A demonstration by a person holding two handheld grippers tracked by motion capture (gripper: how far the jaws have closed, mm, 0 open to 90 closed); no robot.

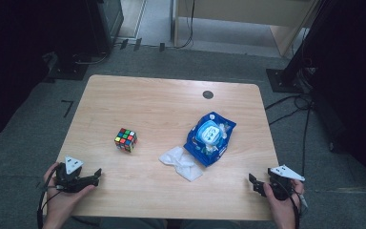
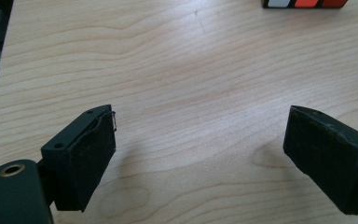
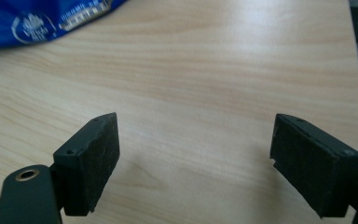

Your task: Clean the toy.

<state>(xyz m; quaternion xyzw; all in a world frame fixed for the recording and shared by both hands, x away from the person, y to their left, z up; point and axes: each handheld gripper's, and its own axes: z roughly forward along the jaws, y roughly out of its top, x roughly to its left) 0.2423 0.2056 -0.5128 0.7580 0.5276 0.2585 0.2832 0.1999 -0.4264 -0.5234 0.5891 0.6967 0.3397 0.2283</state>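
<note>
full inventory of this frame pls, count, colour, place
puzzle cube: 1, multicoloured, left-centre of table
wipes pack: 1, blue and white, right of centre
wipe: 1, white, crumpled, touching the pack's near-left corner
table: 1, light wood, with a dark round grommet near the far edge
cables: several, black, on grey floor to the right
left tool: 1, black, open, near-left table edge, holding nothing
right tool: 1, black, open, near-right edge, holding nothing
hands: 2, one on each tool
</note>
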